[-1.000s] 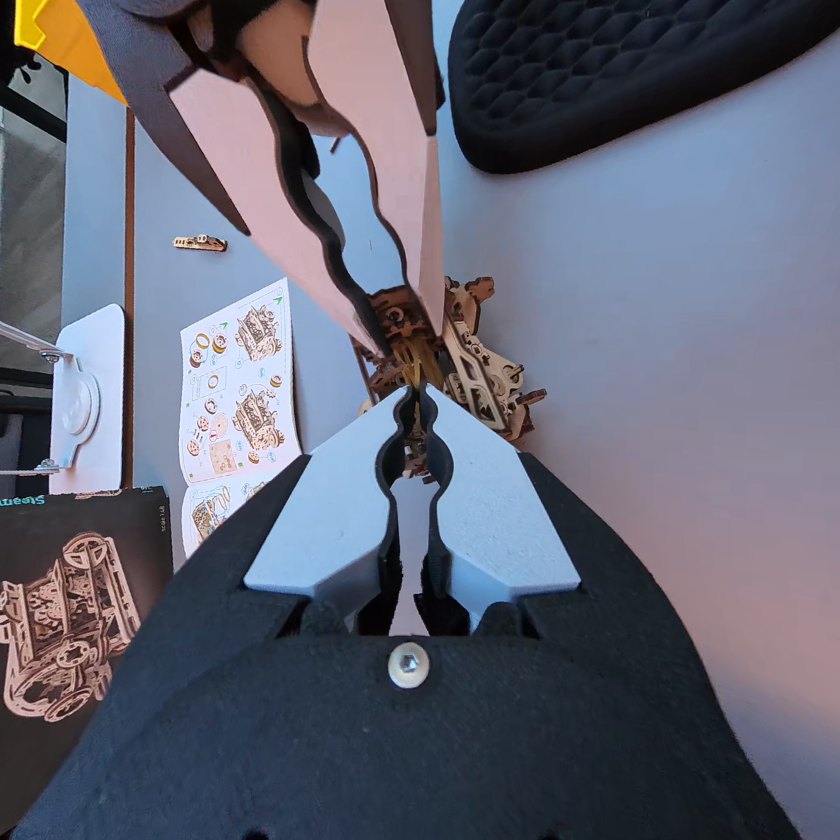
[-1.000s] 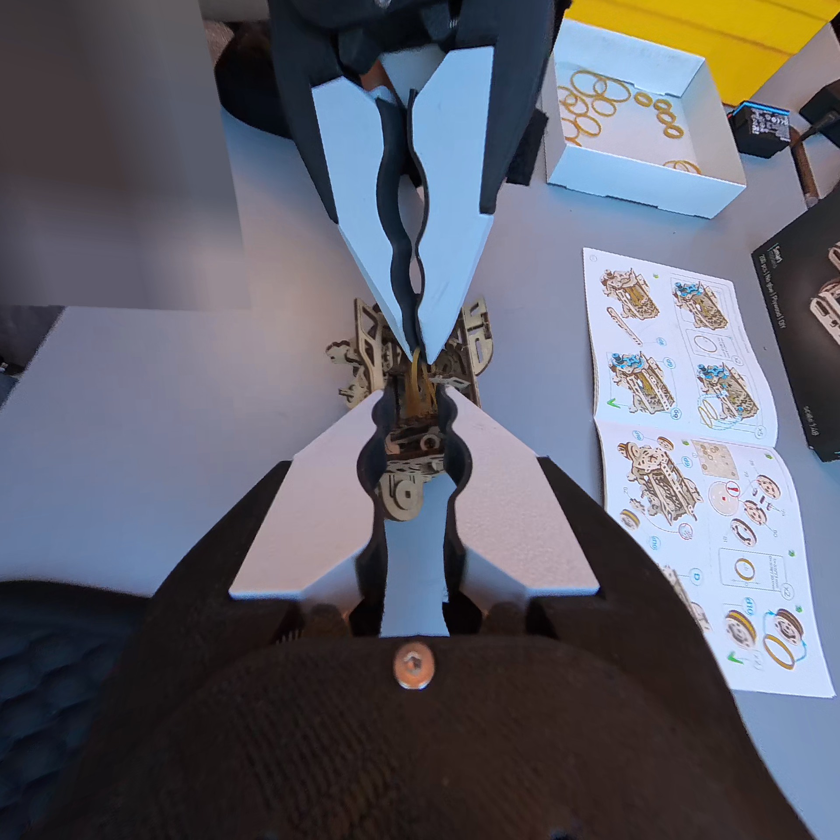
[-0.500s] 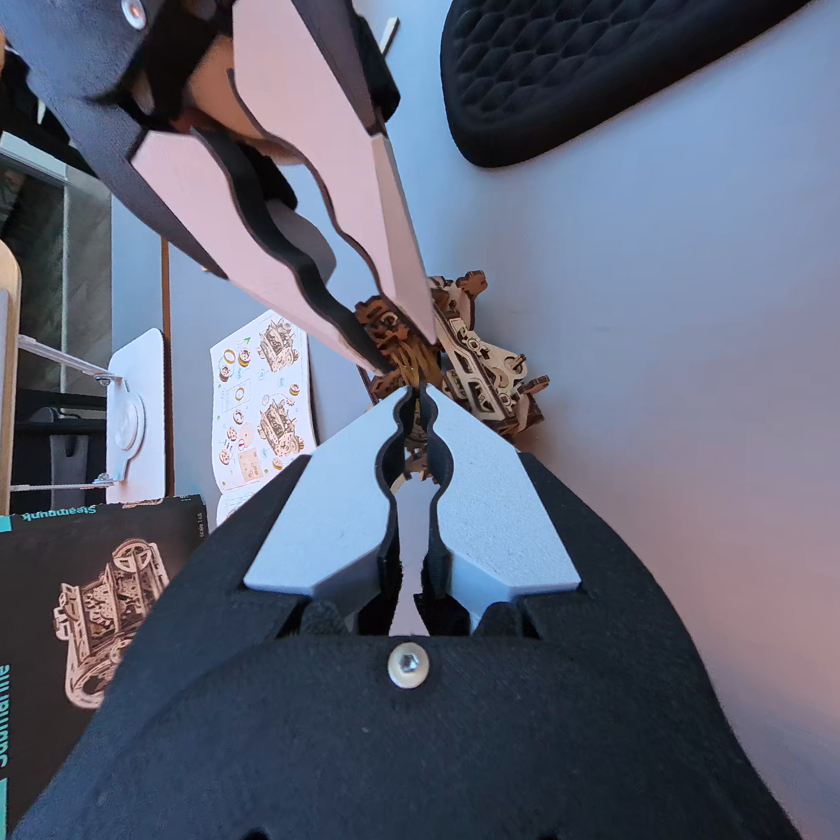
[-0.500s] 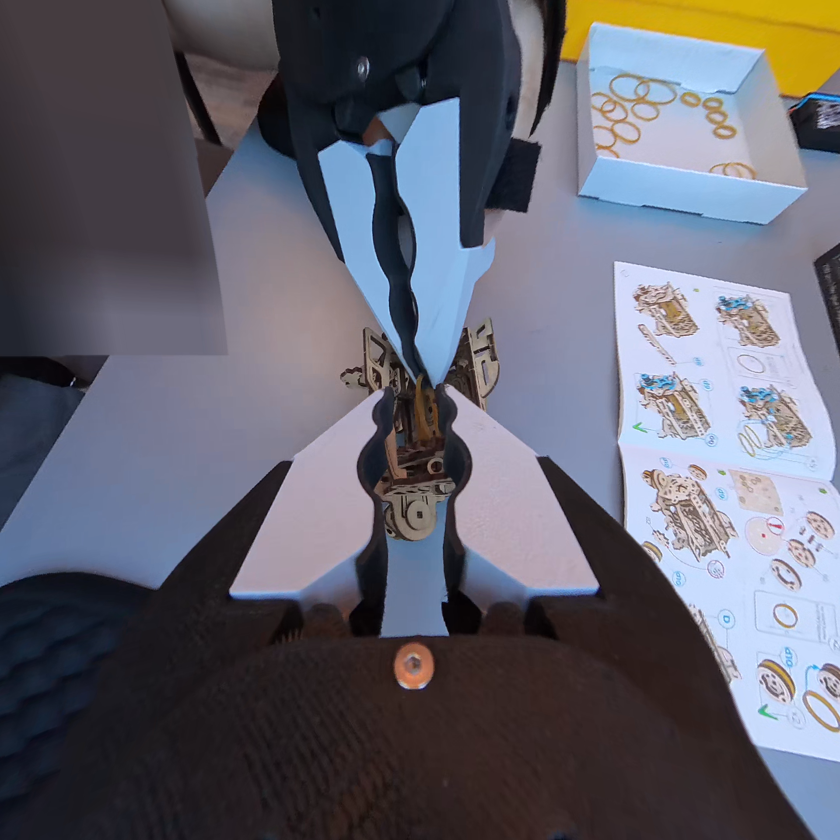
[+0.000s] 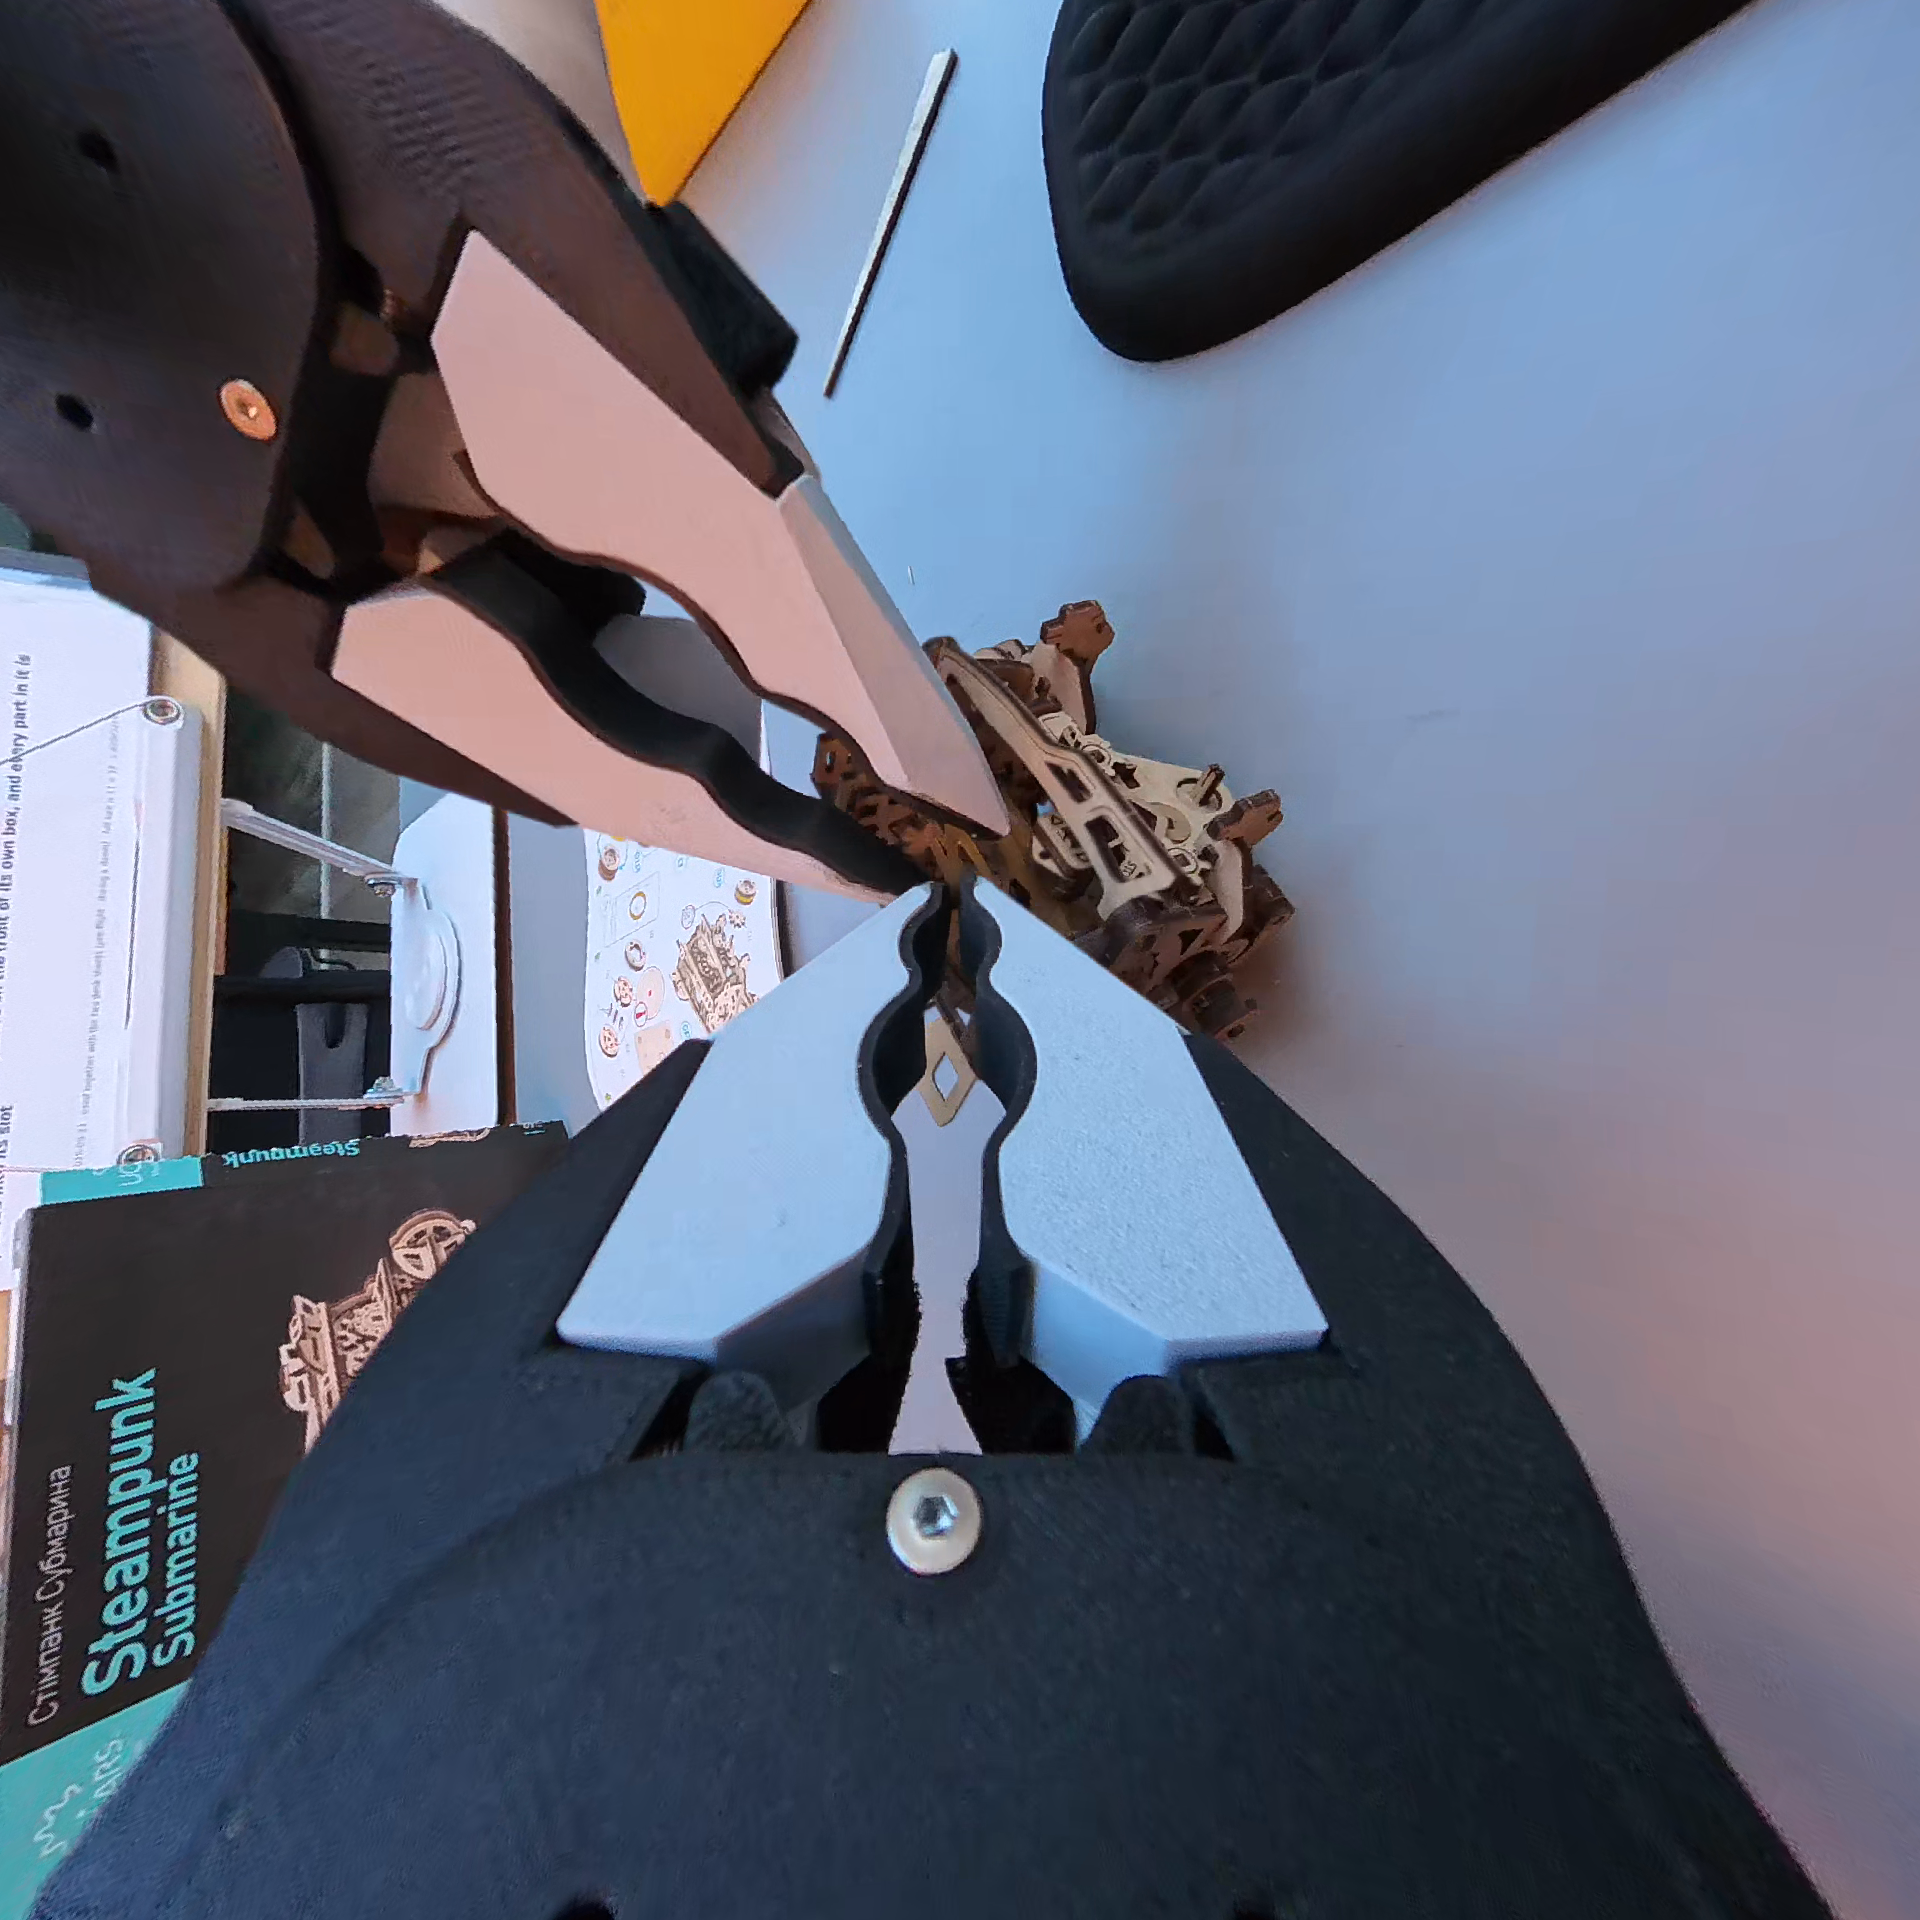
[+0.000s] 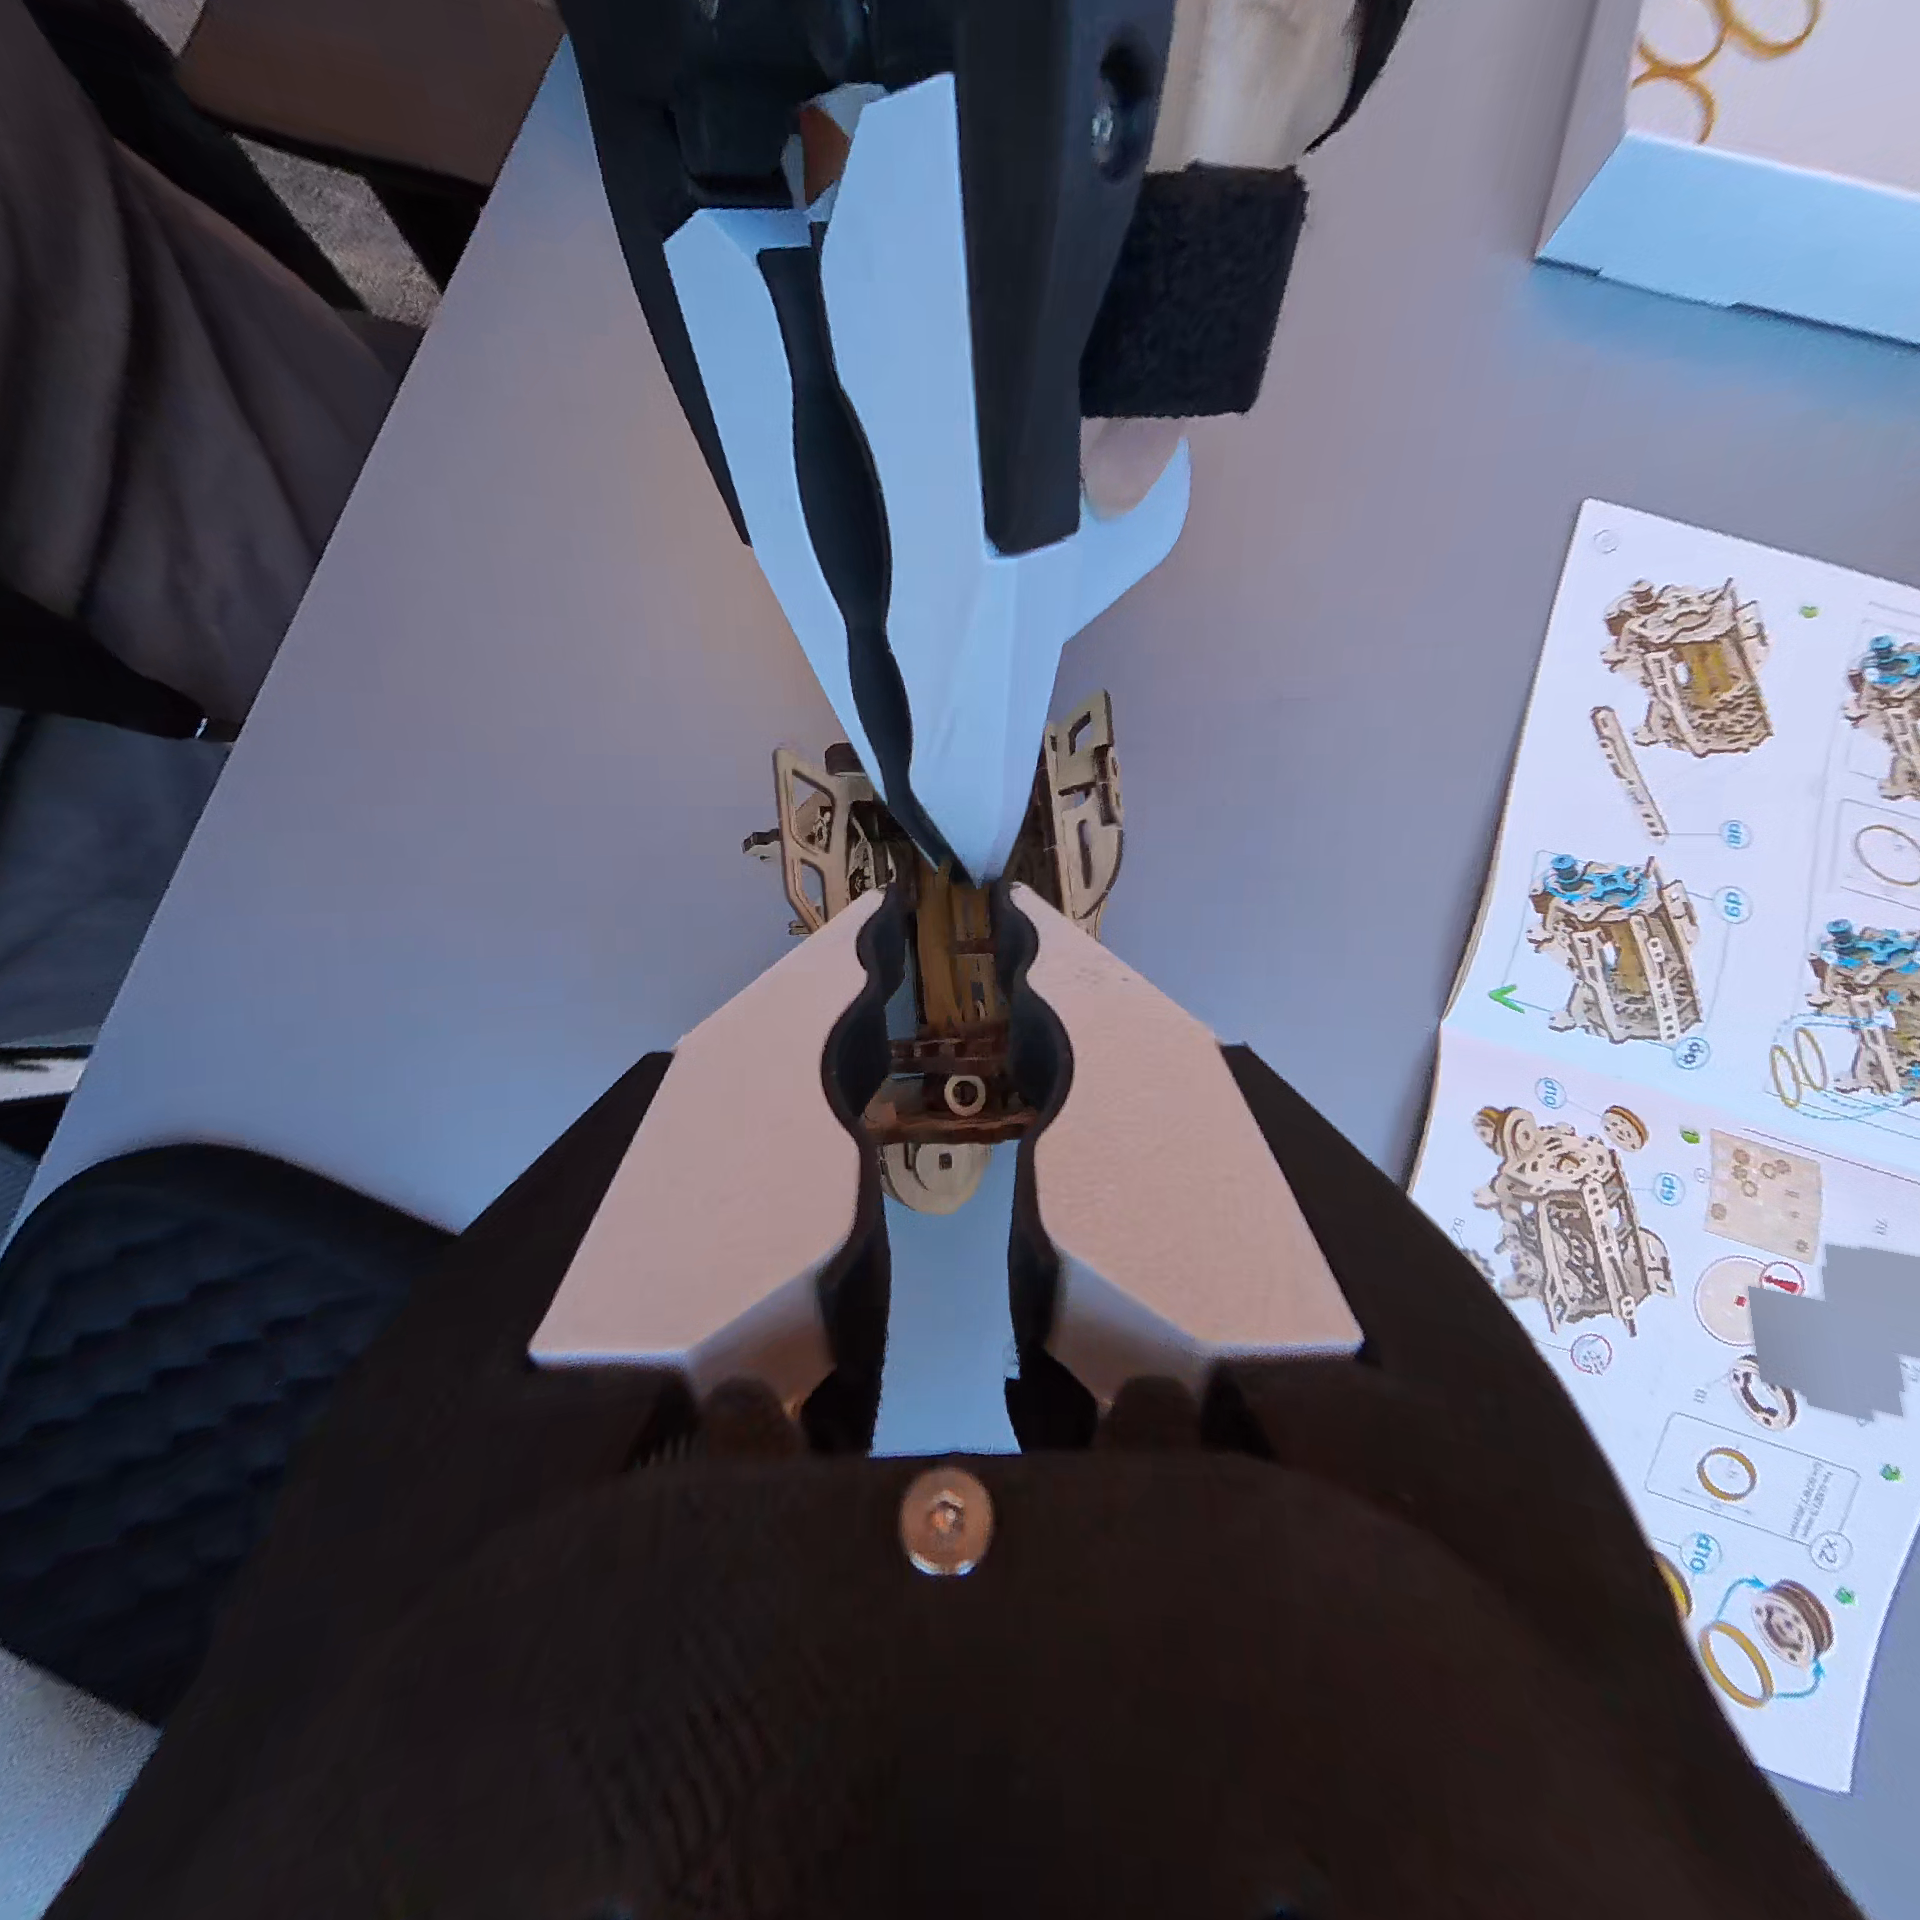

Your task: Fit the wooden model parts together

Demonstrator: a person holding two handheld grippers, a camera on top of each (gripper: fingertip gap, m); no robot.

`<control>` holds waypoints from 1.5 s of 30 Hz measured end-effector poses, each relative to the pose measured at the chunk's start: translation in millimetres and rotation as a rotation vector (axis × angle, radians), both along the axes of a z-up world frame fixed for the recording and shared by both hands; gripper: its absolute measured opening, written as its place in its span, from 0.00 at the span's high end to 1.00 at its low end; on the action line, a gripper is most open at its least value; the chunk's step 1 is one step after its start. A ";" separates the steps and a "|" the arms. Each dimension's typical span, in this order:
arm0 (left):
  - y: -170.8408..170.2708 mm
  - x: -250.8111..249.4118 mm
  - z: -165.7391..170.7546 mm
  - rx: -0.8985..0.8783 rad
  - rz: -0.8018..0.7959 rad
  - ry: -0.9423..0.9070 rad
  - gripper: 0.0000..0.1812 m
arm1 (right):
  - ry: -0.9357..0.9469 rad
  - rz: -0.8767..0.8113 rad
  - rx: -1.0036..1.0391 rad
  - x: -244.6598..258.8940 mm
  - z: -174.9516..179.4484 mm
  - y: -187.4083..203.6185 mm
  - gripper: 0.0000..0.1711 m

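Wooden model (image 5: 1132, 831) sat on the grey table (image 5: 1558, 727), roughly mid-frame in both wrist views, with both grippers converged on it from opposite sides. Most of it was hidden behind the finger wedges; only fretwork side panels and a few gears showed.

Left gripper (image 5: 954, 894): jaws nearly closed, tips pinched together with only a thin slit between them. A small pale flat piece with a diamond cut-out (image 5: 943, 1081) showed in the gap behind the tips; can't tell whether the pads actually clamped it or it was part of the model beyond. In the right wrist view the same gripper (image 6: 961, 868) came down from the far side, tips meeting at the model's top.

Right gripper (image 6: 945, 904): jaws slightly apart, the model's narrow end sitting between the pads, a round wooden wheel (image 6: 932, 1174) visible at the near end. Pads looked to touch the wood on both sides, so it seemed to be gripping it. Seen from the left wrist view, this gripper (image 5: 935, 842) entered from upper left, tips at the model, contact point blocked.

Instruction sheet (image 6: 1704, 1091) lay right of the model, partly cut off by the frame edge and partly mosaic-covered. Black kit box (image 5: 156, 1455) sat near left, cropped. Black honeycomb pad (image 5: 1299, 156) lay far right, cropped. Thin wooden stick (image 5: 891, 223) lay beside it. White tray corner (image 6: 1714, 249) with gold rings was barely in frame.
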State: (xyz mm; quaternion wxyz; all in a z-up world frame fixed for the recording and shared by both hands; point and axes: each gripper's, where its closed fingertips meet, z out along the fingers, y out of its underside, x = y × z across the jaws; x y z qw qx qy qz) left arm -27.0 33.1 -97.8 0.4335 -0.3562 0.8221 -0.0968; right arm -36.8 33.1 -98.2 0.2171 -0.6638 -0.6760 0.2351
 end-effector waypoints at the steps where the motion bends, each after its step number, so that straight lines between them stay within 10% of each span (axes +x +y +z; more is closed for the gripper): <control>1: -0.3 -0.1 0.7 0.002 0.000 -0.007 1.00 | -0.020 0.008 -0.011 -0.3 -0.8 0.2 0.91; 13: 2.2 -3.8 -0.3 0.096 -0.008 -0.037 1.00 | -0.228 0.096 -0.213 0.3 -10.5 -2.2 0.96; 45: 12.0 -9.1 0.4 0.155 0.018 -0.053 1.00 | -0.078 -0.003 -0.246 -5.1 -6.2 10.2 0.99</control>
